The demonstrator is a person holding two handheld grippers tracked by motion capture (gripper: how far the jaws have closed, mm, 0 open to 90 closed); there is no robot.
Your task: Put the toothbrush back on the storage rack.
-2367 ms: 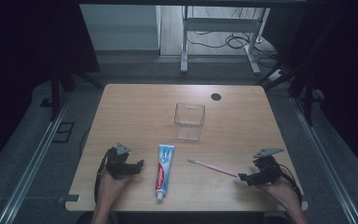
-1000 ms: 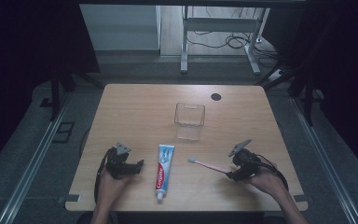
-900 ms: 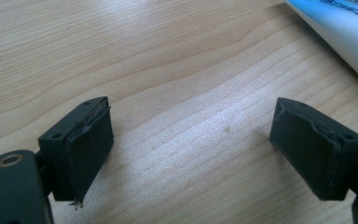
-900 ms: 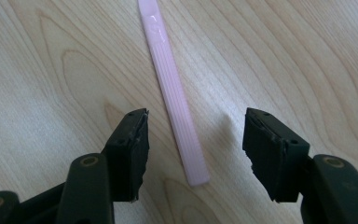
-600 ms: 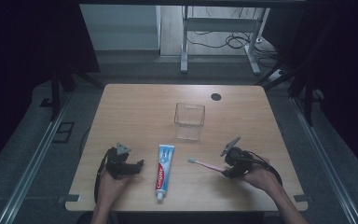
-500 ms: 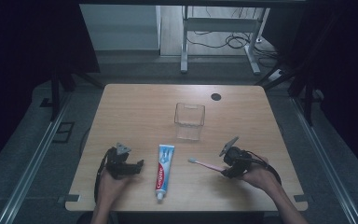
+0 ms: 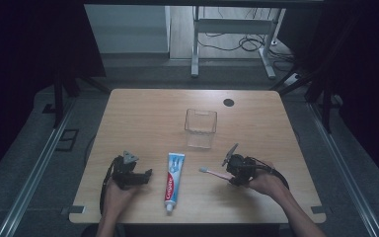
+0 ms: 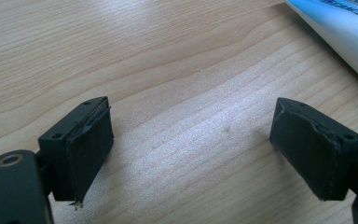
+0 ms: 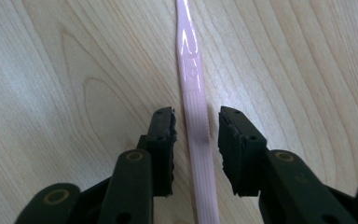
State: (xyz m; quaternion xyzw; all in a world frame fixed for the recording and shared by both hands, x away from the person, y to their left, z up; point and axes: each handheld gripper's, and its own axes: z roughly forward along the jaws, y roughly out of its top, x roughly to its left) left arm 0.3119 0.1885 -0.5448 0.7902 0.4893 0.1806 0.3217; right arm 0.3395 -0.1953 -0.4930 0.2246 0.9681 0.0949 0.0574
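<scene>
High view: right gripper [image 7: 227, 173] sits over the pink toothbrush [image 7: 212, 172] handle at the table's [image 7: 143, 113] front right; left gripper [image 7: 145, 174] idles beside the toothpaste [image 7: 173, 178]. Left gripper view: jaws spread, nothing between. Right gripper view: jaws have just been closing, straddling the handle, not yet pinching; keep it centred, then squeeze.

Both grippers [image 7: 143, 176] [image 7: 227, 170] were black w/ chunky screwed jaws, brass-ringed pivots, grey triangular top plates, looping black cables; forearms were bare, no sleeves.

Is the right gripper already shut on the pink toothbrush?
Not yet. The right gripper has been closing around the toothbrush, but small gaps remain beside both pads.
</scene>
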